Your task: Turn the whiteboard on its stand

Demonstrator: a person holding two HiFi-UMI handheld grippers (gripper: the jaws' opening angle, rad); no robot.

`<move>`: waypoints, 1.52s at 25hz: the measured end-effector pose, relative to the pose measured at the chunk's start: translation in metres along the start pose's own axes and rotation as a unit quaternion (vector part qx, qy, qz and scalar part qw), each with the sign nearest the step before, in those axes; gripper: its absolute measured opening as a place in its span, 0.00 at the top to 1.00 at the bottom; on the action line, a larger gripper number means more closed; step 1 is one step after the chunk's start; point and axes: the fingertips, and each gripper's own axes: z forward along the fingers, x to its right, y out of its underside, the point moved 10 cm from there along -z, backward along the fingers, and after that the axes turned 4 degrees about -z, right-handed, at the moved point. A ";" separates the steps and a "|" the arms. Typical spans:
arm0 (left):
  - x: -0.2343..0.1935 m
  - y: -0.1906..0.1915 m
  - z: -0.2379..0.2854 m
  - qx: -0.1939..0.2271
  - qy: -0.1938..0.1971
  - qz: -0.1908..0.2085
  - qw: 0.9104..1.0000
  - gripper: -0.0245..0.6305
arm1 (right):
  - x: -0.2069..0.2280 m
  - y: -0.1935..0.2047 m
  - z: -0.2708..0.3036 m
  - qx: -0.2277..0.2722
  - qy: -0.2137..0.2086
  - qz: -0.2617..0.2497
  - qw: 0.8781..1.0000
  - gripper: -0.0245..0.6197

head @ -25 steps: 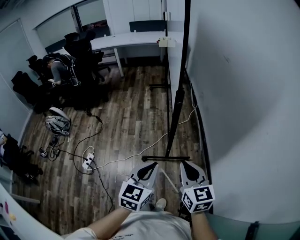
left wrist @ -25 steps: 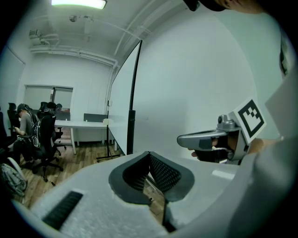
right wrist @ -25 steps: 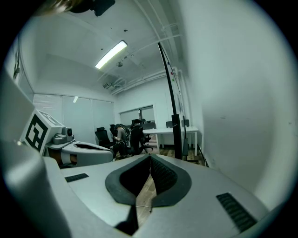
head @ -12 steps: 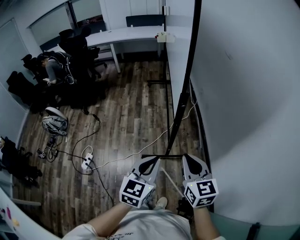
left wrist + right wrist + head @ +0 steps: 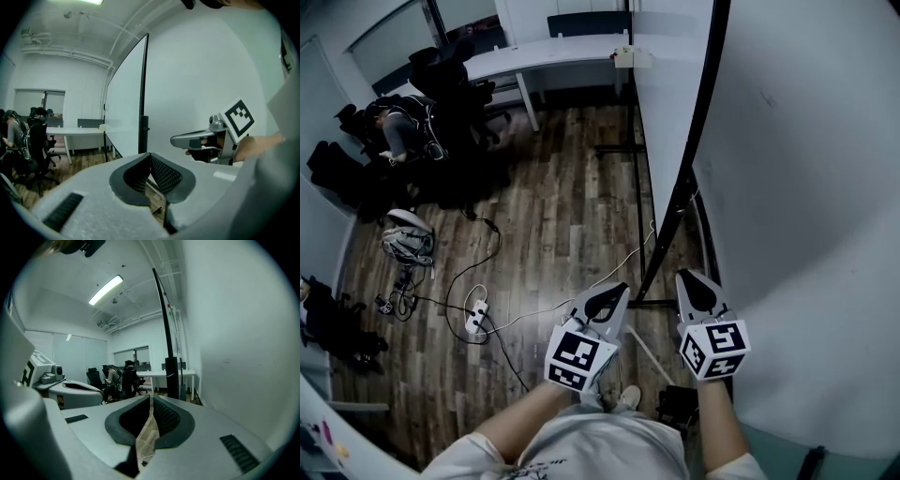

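Whiteboard (image 5: 806, 187) fills the right of the head view, its pale face rising steeply past the camera, with the black edge post (image 5: 679, 202) of its stand slanting down to a foot bar (image 5: 656, 302) on the wood-plank floor (image 5: 562, 216). A person in a white T-shirt holds two tools side by side low in the frame, one to each side of the post. The left tool (image 5: 617, 291) hangs over the floor just beside the foot bar, while the right tool (image 5: 687, 277) sits in front of the board's lower face. Both tools' own views show the pads pressed together at the tips with nothing between them, and the post standing ahead of the jaws rather than inside them. No view shows whether either tool touches the board. A second white panel (image 5: 667, 103) stands beyond the post, running back towards a white bench (image 5: 553, 56). Further left, a seated person (image 5: 401, 131) is among dark office chairs. On the floor lie a power strip (image 5: 476, 323) with trailing cables and a bag (image 5: 408, 242), well apart from the stand.
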 end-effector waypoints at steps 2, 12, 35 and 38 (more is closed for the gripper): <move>-0.010 0.000 0.008 -0.006 -0.002 -0.008 1.000 0.95 | 0.008 -0.002 0.015 -0.001 0.005 0.004 1.000 0.95; -0.035 -0.003 0.038 -0.010 0.001 -0.003 1.000 0.95 | 0.048 -0.001 0.084 -0.008 0.038 0.032 0.999 0.72; -0.050 0.004 0.032 -0.019 -0.017 -0.021 0.999 0.95 | 0.065 0.006 0.162 -0.055 0.061 0.008 0.997 0.65; -0.045 0.006 0.028 -0.020 -0.017 -0.022 0.999 0.95 | 0.063 0.008 0.159 -0.054 0.066 -0.002 0.996 0.66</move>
